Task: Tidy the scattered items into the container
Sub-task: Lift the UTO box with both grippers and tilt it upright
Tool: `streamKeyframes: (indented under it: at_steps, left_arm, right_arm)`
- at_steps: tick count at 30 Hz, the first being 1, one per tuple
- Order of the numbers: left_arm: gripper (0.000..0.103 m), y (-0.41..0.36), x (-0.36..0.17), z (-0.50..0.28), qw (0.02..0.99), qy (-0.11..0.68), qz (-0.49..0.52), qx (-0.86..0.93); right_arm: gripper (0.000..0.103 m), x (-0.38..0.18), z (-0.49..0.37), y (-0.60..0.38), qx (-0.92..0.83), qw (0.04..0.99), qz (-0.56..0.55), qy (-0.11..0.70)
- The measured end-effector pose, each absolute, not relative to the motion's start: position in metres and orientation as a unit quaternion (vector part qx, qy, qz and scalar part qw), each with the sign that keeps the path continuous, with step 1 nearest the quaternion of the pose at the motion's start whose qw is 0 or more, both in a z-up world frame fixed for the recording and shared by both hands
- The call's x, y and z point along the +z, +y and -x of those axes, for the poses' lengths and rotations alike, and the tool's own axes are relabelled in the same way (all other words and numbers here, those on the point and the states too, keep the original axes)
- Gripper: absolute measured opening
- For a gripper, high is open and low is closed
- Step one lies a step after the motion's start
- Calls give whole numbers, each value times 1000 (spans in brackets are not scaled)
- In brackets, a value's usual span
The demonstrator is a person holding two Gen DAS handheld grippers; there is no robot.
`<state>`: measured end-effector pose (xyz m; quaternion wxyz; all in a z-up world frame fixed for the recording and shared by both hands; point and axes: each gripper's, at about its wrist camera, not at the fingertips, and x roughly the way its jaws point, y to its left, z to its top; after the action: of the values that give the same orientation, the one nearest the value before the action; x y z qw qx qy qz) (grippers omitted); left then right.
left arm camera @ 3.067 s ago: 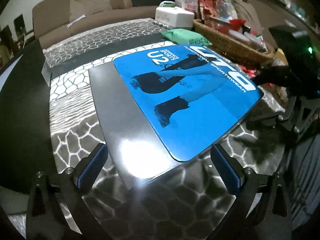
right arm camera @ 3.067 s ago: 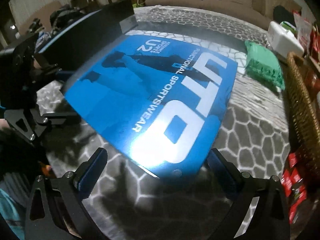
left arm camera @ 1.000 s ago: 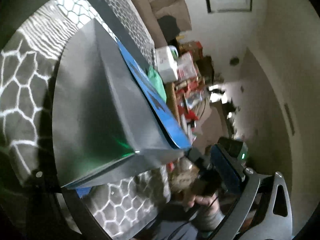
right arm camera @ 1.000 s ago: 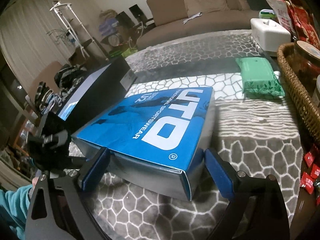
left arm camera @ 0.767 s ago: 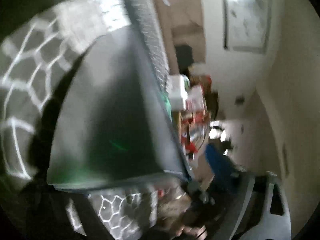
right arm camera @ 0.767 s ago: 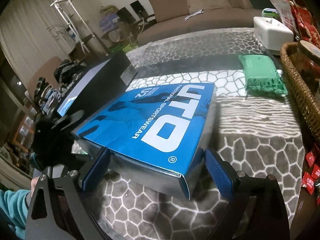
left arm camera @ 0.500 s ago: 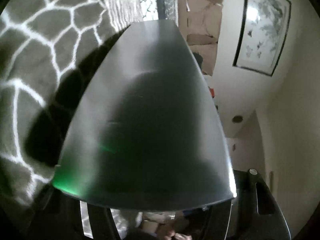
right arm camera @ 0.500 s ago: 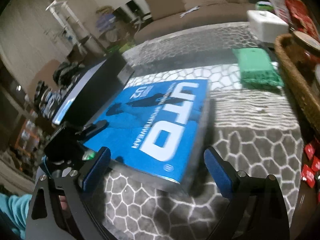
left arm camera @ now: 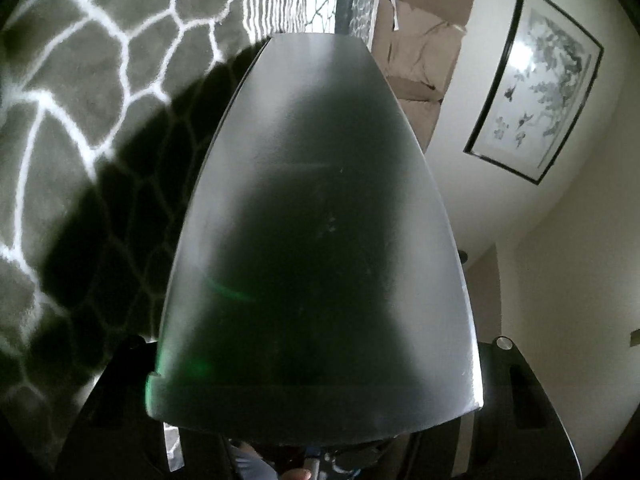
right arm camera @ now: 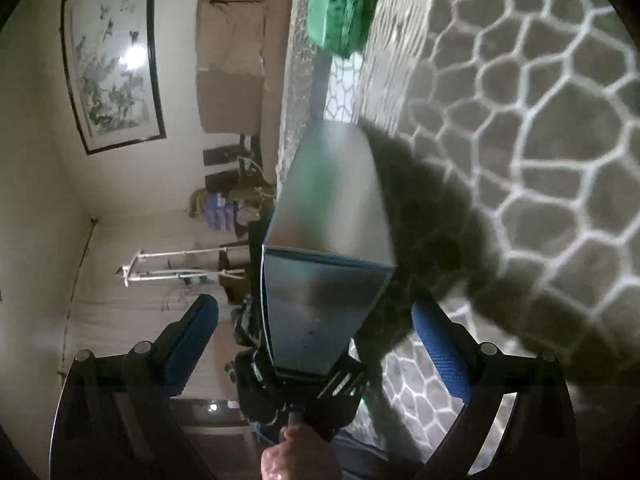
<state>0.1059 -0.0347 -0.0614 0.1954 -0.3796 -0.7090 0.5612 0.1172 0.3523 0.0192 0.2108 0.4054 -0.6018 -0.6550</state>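
Box [left arm camera: 316, 240] clamped edgewise in left gripper [right arm camera: 304, 380] fingers — right gripper [right arm camera: 316, 336] fingers wide, straddling its other end. Next, probably: right closes, lifts.

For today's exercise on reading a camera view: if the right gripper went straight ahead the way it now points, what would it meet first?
Most likely the box, whose grey end lies directly ahead between the open jaws of the right gripper. The other gripper holding it looks close too, so depth is uncertain.
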Motion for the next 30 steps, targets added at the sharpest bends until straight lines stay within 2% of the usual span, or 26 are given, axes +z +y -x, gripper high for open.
streamKeyframes:
  at_steps: [5,7,8,9,19,30]
  left_arm:
    - [56,-37,-53,-111,194,-701,384,569]
    - [56,-39,-52,-112,194,-700,383,570]
    - [56,-40,-52,-112,194,-701,382,570]
    - [55,-41,-53,-113,193,-702,381,569]
    - [56,-43,-47,-128,209,-702,379,566]
    - [56,-63,4,-149,249,-696,343,579]
  right_arm:
    - [96,37,-97,339,-709,189,-393,-554]
    - [85,33,-94,339,-702,181,-399,-561]
    - [72,30,-93,340,-700,176,-403,-562]
    - [65,27,-93,341,-697,173,-405,-566]
    - [64,50,-103,335,-722,181,-401,-534]
    - [64,106,-116,323,-740,218,-369,-518]
